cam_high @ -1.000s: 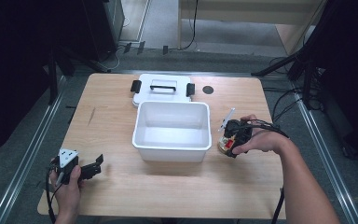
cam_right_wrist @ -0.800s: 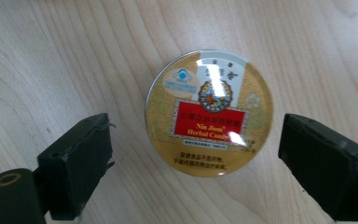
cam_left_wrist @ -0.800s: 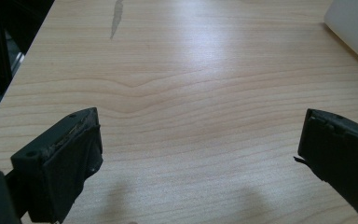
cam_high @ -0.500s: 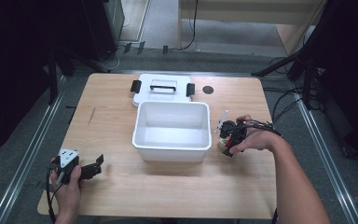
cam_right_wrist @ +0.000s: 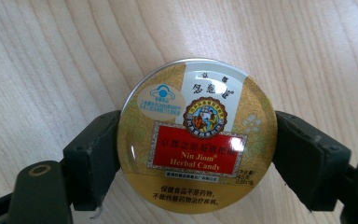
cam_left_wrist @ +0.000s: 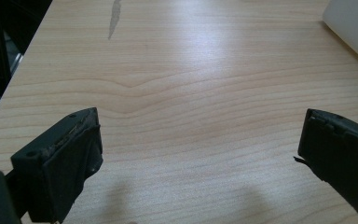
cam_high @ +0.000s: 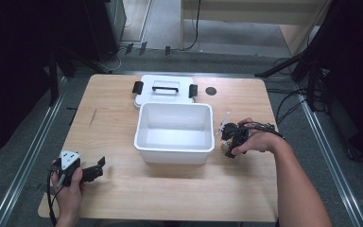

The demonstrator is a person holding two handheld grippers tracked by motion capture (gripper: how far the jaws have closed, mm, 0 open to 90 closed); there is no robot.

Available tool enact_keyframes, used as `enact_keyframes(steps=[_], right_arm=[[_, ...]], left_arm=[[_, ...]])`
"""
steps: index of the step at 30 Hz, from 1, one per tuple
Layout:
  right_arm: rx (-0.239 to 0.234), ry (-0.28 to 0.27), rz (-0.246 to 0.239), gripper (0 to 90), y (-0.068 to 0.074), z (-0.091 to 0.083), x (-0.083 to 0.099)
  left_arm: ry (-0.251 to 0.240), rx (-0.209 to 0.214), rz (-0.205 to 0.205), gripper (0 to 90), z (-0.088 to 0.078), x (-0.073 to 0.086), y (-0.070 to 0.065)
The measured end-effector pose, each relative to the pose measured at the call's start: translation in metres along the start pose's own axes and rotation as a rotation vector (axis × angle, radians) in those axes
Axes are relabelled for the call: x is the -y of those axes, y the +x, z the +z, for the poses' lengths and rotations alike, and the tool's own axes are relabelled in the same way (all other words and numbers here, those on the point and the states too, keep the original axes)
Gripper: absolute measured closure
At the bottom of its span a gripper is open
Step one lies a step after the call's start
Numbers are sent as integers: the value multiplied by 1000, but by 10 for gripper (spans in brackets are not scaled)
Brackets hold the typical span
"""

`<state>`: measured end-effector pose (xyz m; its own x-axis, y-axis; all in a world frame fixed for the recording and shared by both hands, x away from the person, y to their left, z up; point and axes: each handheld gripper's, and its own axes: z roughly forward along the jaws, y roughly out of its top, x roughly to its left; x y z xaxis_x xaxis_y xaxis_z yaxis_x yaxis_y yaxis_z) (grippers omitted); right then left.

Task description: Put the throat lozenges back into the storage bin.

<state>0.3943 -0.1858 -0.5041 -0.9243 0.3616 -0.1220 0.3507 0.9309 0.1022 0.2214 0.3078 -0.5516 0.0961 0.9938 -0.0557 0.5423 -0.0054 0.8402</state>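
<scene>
Round gold herbal-candy tin (cam_right_wrist: 196,135) sits between my right gripper's (cam_right_wrist: 196,154) 2 jaws, just closed onto its sides, ready to lift; left gripper (cam_left_wrist: 200,154) gapes, idle.

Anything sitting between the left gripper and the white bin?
No. In the high view the stretch from the left gripper to the white bin is bare wooden table; the left gripper view shows the same.

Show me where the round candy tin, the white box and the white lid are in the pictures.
candy tin (cam_right_wrist: 196,135): right gripper view, on its red label.
white box (cam_high: 174,154): high view, on its near wall.
white lid (cam_high: 165,95): high view, on its top below the black handle.
</scene>
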Motion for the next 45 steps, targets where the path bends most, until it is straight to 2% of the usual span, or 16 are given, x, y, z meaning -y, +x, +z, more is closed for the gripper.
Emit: enact_keyframes(steps=[6,16,45], right_arm=[[-2,-29,14,210,-1,-11,4],[11,-39,-10,210,-3,-34,7],[39,-23,-62,210,-6,-87,-8]], left_arm=[[2,0,3,2,0,0,0],[2,-1,5,2,0,0,0],[2,0,4,2,0,0,0]])
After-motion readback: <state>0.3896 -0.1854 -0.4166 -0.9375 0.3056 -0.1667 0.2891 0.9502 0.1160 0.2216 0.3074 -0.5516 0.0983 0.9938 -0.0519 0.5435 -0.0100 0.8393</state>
